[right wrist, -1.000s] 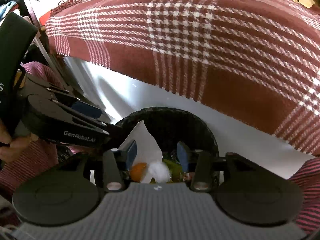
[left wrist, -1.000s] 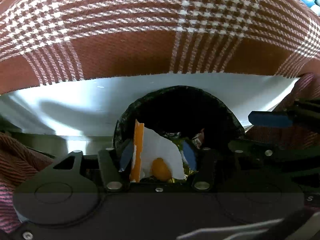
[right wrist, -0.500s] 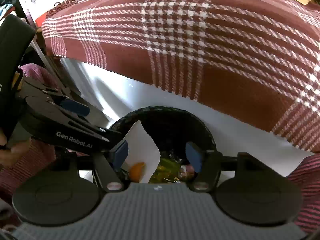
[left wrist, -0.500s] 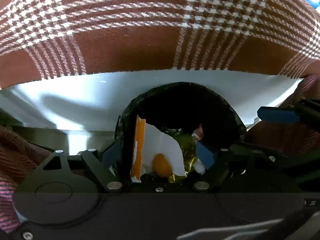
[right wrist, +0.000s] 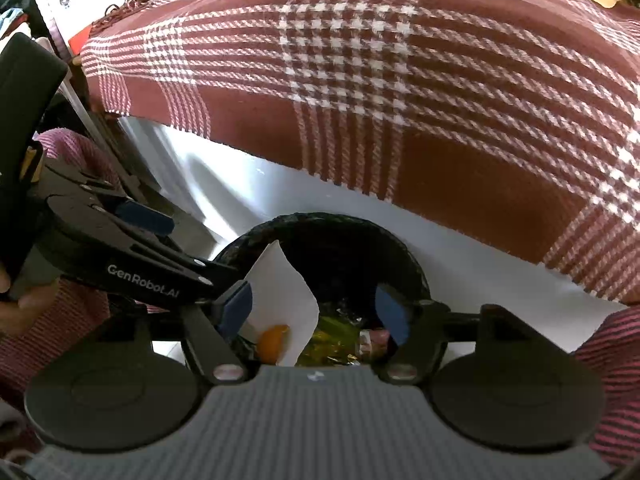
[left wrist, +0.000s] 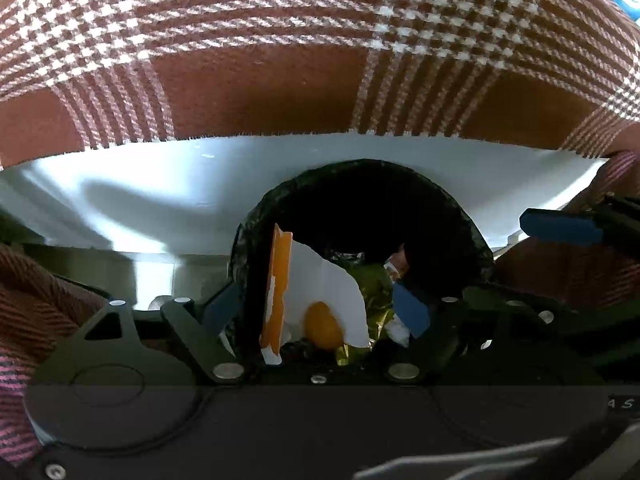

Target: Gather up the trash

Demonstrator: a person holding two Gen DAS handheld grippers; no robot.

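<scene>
My grippers' bodies are matt black plastic with bright metal screw heads [left wrist: 403,370], and the finger pads [right wrist: 236,307] look like smooth blue rubber. The bin [left wrist: 460,216] wears a thin, crinkled black plastic liner with a slight sheen. In it lie a smooth white-and-orange paper scrap [left wrist: 320,280] and a glossy yellow-green foil wrapper [right wrist: 330,342]. The plaid cloth [right wrist: 400,80] is coarse woven wool; the panel [left wrist: 160,192] beneath it is smooth glossy white.
</scene>
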